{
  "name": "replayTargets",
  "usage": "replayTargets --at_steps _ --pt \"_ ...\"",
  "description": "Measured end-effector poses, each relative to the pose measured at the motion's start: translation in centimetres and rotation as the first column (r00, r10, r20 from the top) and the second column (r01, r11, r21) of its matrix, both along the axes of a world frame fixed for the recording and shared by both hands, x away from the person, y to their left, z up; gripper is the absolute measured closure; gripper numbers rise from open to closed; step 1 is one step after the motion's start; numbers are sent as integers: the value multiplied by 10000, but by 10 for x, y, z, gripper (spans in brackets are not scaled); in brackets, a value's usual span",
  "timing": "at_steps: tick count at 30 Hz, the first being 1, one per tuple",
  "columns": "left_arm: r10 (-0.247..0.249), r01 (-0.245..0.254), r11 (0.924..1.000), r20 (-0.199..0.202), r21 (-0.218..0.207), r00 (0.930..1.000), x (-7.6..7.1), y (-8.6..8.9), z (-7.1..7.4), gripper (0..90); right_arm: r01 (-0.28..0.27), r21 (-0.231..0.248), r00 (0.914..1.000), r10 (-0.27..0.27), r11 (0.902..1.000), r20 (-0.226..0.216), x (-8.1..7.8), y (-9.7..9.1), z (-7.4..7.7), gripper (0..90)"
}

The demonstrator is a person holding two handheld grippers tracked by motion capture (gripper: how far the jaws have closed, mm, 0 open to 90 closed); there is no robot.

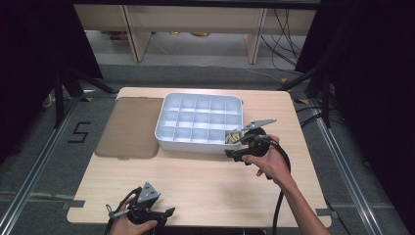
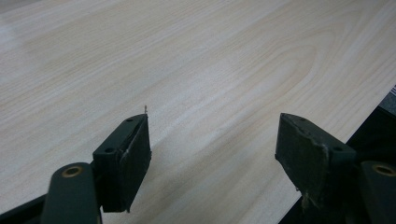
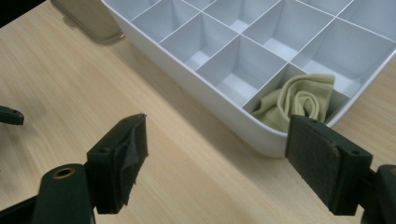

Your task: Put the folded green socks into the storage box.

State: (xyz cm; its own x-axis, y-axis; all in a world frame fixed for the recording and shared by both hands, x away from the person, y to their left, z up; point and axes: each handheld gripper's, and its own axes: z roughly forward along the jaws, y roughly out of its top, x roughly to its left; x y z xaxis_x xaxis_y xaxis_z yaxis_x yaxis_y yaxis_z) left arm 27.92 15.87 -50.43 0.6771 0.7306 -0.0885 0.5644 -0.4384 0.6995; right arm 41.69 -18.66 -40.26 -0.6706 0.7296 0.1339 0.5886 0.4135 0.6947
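Rolled cloth (image 3: 299,100) is seen in the near right corner compartment of the white tray (image 1: 166,134). Right hand-held gripper (image 1: 234,147) is held open just beside that corner; left hand-held gripper (image 1: 166,215) open, well apart from the tray over the counter (image 1: 205,181).

A brown lid (image 1: 129,128) is laid flat on the wooden table (image 1: 195,181), just left of the white box. Behind the table, pale wooden furniture legs (image 1: 132,32) and loose cables (image 1: 286,34) are seen on the grey floor (image 1: 44,161), where a "5" (image 1: 78,132) is marked.
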Motion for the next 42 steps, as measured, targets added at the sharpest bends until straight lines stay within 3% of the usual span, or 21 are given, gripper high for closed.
replayTargets --at_steps 3,4,5,6,7,8,9,10,12,14,15,16,18,19,22,25,27,29,30,32,42 --pt "167 -169 9997 -87 -157 9998 0 -1 -1 246 4 18 10000 -4 10000 81 -5 -2 -5 211" --pt "136 -137 9999 -227 -41 9996 -1 -1 0 236 134 142 9999 -134 9998 -23 -7 -1 -4 207" --pt "42 -41 9999 -64 95 10000 1 0 0 229 70 208 10000 -70 9998 9 -9 -1 -6 195" --pt "45 -44 10000 -182 74 9998 1 0 1 226 -37 -39 10000 38 10000 86 -10 -3 -6 188" --pt "-20 23 9999 -208 168 9998 1 1 1 222 -27 288 10000 25 9996 71 -13 -2 -8 186" --pt "-12 16 9999 -217 167 9998 1 1 1 218 -100 198 9998 97 9998 166 -14 -3 -8 184" --pt "85 -84 9999 -159 66 9998 1 0 1 215 -38 179 9999 40 9998 -109 -17 -3 -8 181" --pt "65 -65 9999 -59 113 10000 2 0 1 213 -189 359 9997 182 9992 189 -17 -3 -11 181" --pt "36 -35 9999 -70 133 10000 2 0 1 207 -338 197 9993 334 9992 174 -21 -4 -11 179" --pt "11 -8 9999 -218 121 9998 1 0 1 204 -230 482 9997 226 9986 99 -26 -3 -15 178" --pt "43 -41 9999 -214 95 9998 1 0 1 204 -486 234 9984 479 9985 296 -25 -6 -16 178" --pt "76 -75 9999 -214 71 9997 1 0 1 204 -354 450 9992 344 9984 221 -27 -5 -16 178" --pt "4 -3 9998 -73 217 10000 2 0 0 204 -380 362 9993 379 9986 19 -31 -6 -18 178" --pt "225 -225 9997 -164 5 9996 0 -2 -1 204 -508 298 9986 503 9983 180 -30 -8 -19 178" --pt "299 -300 9995 -296 -29 9991 0 -2 -2 204 -507 217 9984 501 9985 243 -33 -10 -23 177" --pt "313 -314 9995 -254 -13 9992 0 -2 -1 204 -473 334 9988 469 9983 141 -37 -12 -28 176" --pt "47 -47 9999 -14 116 10000 2 0 -1 204 -543 268 9982 536 9982 256 -38 -16 -30 174" --pt "96 -95 9999 -73 142 9999 2 -1 -1 204 -479 299 9987 474 9984 173 -40 -17 -32 174" --pt "294 -295 9996 -293 -18 9991 0 -2 -2 204 -436 381 9989 429 9983 178 -43 -19 -34 174" --pt "81 -80 9998 -47 167 10000 1 -1 0 204 -481 360 9987 474 9982 204 -44 -20 -37 174" --pt "77 -76 9999 -139 109 9999 0 -1 0 204 -499 531 9986 489 9973 202 -52 -25 -40 173"
